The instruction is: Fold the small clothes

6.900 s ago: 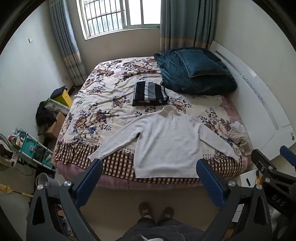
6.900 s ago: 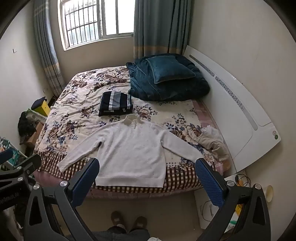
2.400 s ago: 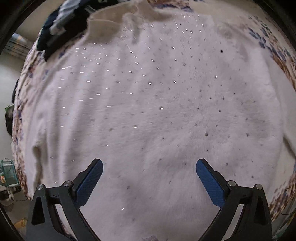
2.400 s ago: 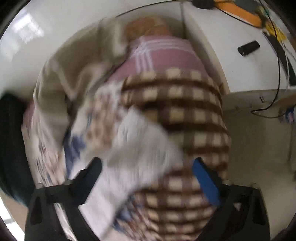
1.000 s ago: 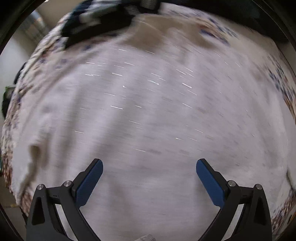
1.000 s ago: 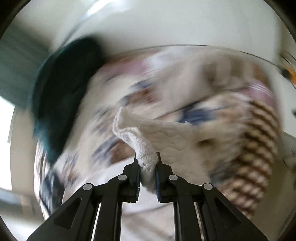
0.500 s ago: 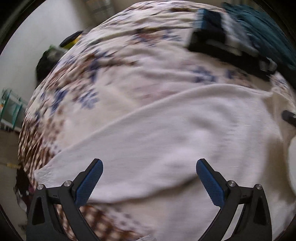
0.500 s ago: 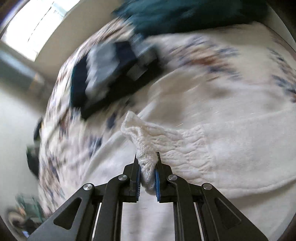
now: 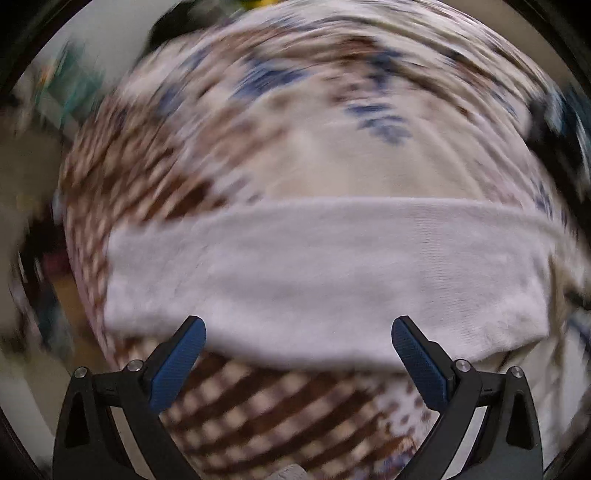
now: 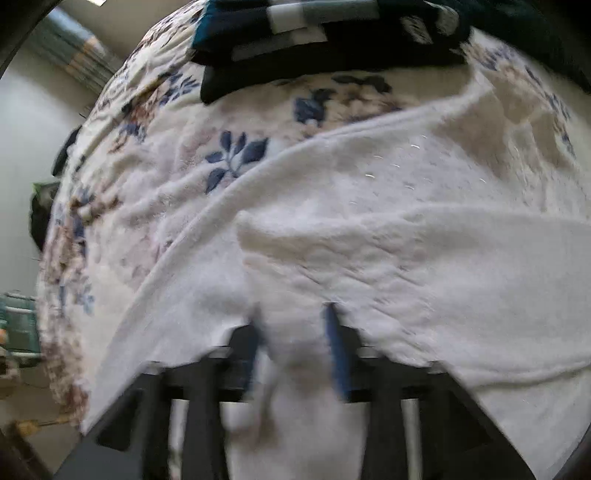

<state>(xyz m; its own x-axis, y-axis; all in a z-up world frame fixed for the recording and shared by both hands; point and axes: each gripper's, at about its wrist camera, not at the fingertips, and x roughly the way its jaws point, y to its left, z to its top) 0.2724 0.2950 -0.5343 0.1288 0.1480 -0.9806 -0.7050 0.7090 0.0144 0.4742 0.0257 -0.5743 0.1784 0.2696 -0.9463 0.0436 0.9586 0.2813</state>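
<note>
Left wrist view: left gripper [image 9: 295, 354] spread wide, empty, over white sweater [image 9: 325, 280] sleeve lying crosswise just ahead of fingers, near bed [image 9: 258, 398] edge. Right gripper [image 10: 295, 332] jaws opening, cuff between them, over sweater body.

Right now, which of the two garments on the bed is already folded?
The dark striped garment by the teal bedding is a neat folded stack. The white sweater lies spread out, only one sleeve laid across it.

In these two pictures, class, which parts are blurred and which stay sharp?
Left wrist view: the bedspread is smeared, the sleeve softer, the left gripper sharp. Right wrist view: the sweater is fairly clear, the opening right gripper blurred.
</note>
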